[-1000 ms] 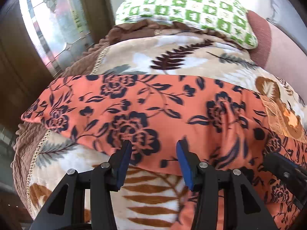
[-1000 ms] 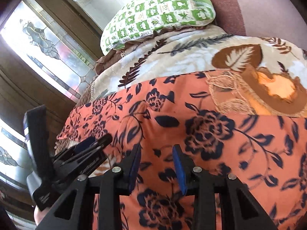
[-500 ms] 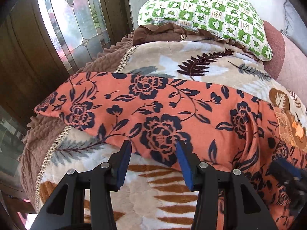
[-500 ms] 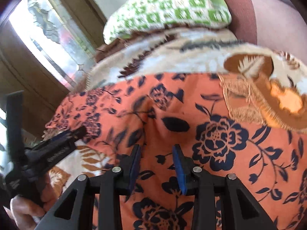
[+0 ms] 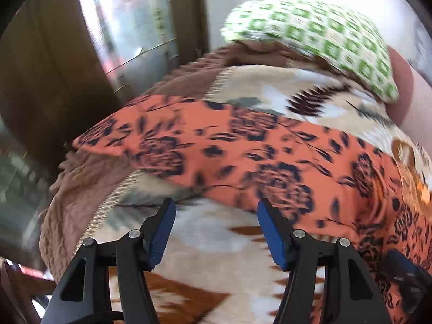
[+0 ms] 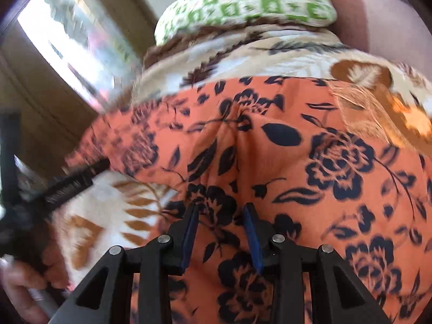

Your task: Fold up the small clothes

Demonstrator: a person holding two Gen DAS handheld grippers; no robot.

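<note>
An orange garment with dark navy flowers (image 5: 243, 145) lies spread across a leaf-patterned blanket (image 5: 216, 232). It also fills the right wrist view (image 6: 297, 162), with a crease running up its middle. My left gripper (image 5: 216, 210) is open and empty, just short of the garment's near edge, over bare blanket. My right gripper (image 6: 220, 213) is open, its blue pads (image 6: 252, 232) standing over the garment's near part, holding nothing. The left gripper also shows in the right wrist view (image 6: 73, 183), at the left beside the garment's left end.
A green-and-white checked pillow (image 5: 310, 43) lies at the far end of the bed. A brown ruffled bedspread edge (image 5: 81, 183) drops off at the left. A wooden-framed glass door (image 5: 129, 27) stands beyond it. A maroon cushion (image 6: 348, 13) sits at the far right.
My left gripper has drawn back and to the left, from over the garment's near edge to bare blanket. The right gripper has stayed over the garment with a small shift.
</note>
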